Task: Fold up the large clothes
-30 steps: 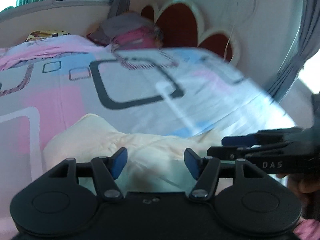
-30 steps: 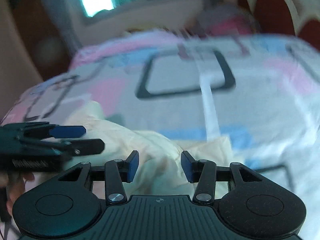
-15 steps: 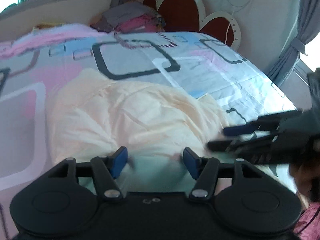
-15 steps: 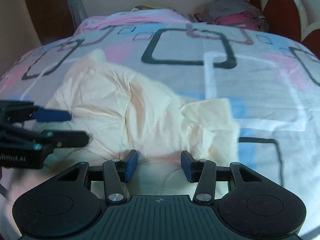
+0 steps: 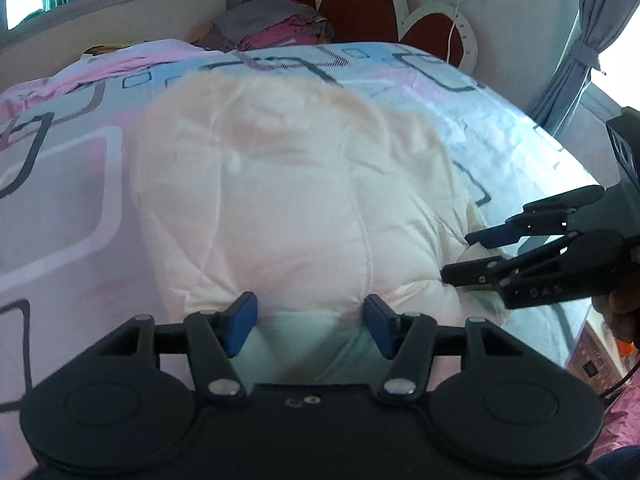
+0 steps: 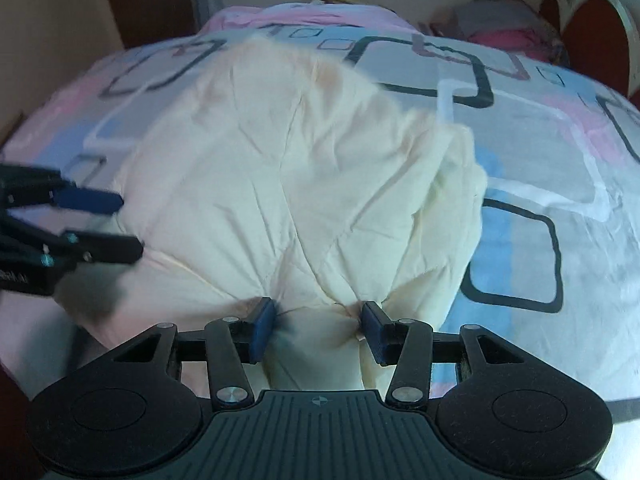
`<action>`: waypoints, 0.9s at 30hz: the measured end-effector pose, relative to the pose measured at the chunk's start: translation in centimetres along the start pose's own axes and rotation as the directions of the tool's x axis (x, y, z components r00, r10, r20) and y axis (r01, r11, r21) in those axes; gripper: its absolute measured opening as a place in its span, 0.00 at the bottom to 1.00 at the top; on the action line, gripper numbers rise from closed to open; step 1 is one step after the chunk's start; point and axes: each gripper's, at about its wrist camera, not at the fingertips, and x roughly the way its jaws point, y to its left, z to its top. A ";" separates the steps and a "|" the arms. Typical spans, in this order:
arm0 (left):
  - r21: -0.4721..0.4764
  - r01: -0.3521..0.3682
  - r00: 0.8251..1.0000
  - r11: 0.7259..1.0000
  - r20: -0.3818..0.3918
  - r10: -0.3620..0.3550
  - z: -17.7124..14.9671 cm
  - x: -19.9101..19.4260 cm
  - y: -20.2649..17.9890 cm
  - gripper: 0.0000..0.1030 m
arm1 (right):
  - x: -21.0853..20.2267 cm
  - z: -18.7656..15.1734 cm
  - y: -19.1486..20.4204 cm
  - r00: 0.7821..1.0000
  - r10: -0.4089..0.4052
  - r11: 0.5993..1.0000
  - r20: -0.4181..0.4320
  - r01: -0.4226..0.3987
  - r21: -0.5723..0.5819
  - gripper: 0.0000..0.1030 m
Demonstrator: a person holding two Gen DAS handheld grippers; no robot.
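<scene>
Left wrist view shows us bending over a bed [image 5: 500, 120] covered by a sheet printed with pink, blue and dark rounded squares. We use the cream garment [image 5: 288, 184] as our landmark: a large, crumpled, quilted-looking piece spread across the middle of the bed.

Our left gripper [image 5: 306, 320] sits at the garment's near edge. Its blue pads stand roughly half apart with a bunch of cream cloth between them; whether the pads actually press on that cloth we cannot tell. Our right gripper [image 5: 472, 256] reaches in at the garment's near right corner, held by a hand [image 5: 624, 312].

From the right wrist view, the right gripper [image 6: 318, 324] also meets the garment's near edge. Its pads are partly closed and pinch a gathered fold of cream cloth, which puckers into creases at both pads. The left gripper [image 6: 108, 226] appears at the garment's left edge, blurred.

Beyond the garment's far edge, bare sheet runs toward a pile of folded clothes [image 5: 272, 28] and a scalloped red headboard [image 5: 360, 4]. To the garment's right, a broad strip of sheet lies uncovered up to the bed's edge, with a grey curtain [image 5: 592, 40] past it. To its left, uncovered sheet also stretches outward. The garment's right edge is doubled over in a loose flap.
</scene>
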 end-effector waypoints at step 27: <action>-0.020 -0.117 0.974 0.993 0.192 0.119 9.0 1.7 4.9 0.53 | -1.0 12.5 -5.1 0.974 0.003 0.989 0.225 -0.036 0.142 0.45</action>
